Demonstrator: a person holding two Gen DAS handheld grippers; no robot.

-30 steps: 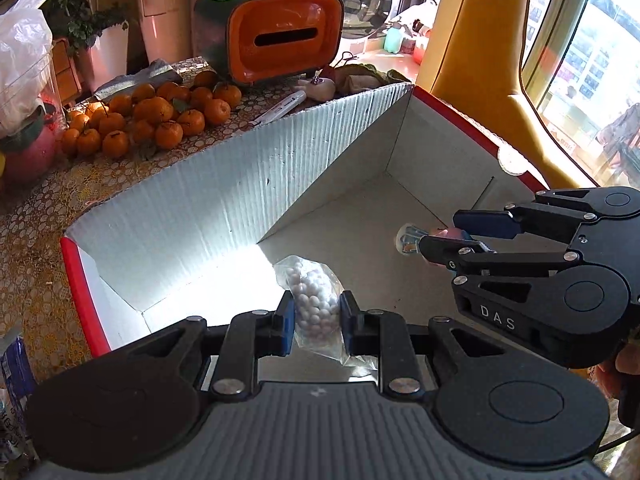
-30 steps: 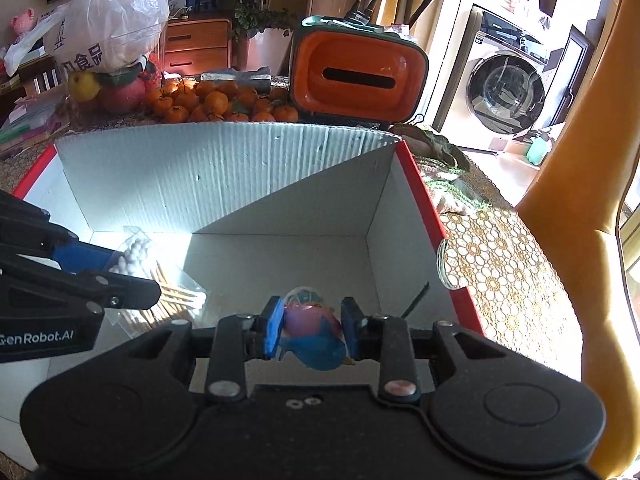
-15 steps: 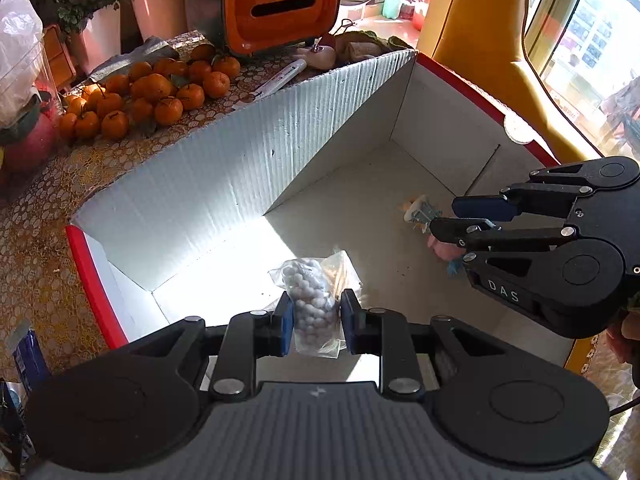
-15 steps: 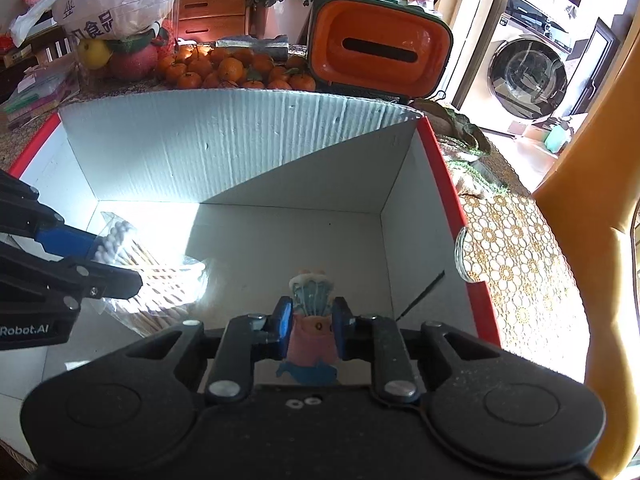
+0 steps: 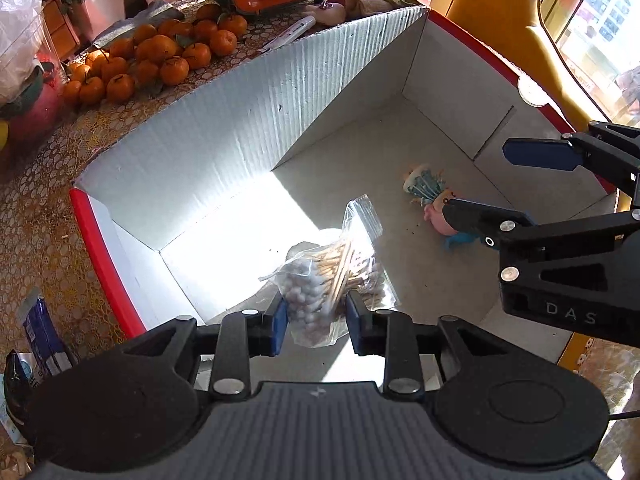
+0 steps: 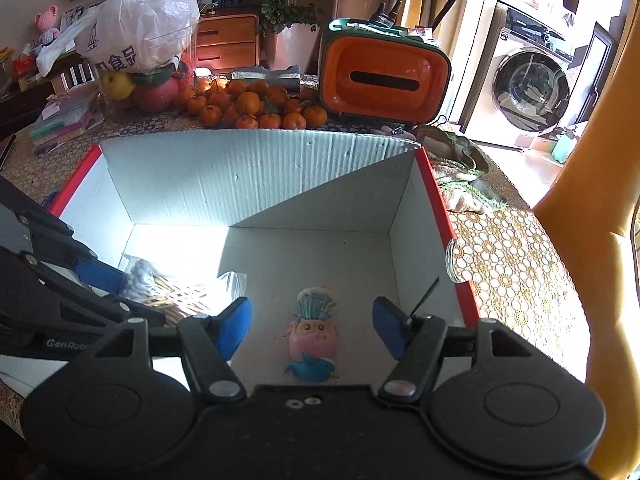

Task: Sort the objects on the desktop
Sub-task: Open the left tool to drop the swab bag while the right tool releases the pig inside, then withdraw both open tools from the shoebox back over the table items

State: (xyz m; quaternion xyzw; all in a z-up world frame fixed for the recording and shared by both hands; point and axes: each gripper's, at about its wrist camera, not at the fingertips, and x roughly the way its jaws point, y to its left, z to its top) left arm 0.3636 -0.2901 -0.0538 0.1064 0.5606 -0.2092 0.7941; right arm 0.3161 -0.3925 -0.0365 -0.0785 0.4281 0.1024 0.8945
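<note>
Left gripper (image 5: 316, 322) is half-open w/ the bag of cotton swabs (image 5: 334, 276) loose between its pads, resting on the box (image 5: 240, 120) floor. Bag prob. light, crinkly, slippery; grab mid-bundle. Right gripper (image 6: 312, 330) is wide open, holding nothing; toy (image 6: 313, 338) lies between its fingers.

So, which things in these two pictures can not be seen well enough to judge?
- Left wrist view: lower part of the pink toy is behind a finger of the right gripper.
- Right wrist view: the cotton swab bag is partly covered by the left gripper and washed out by sun glare.
- Both views: whether the left gripper's pads touch the bag is unclear.
</note>
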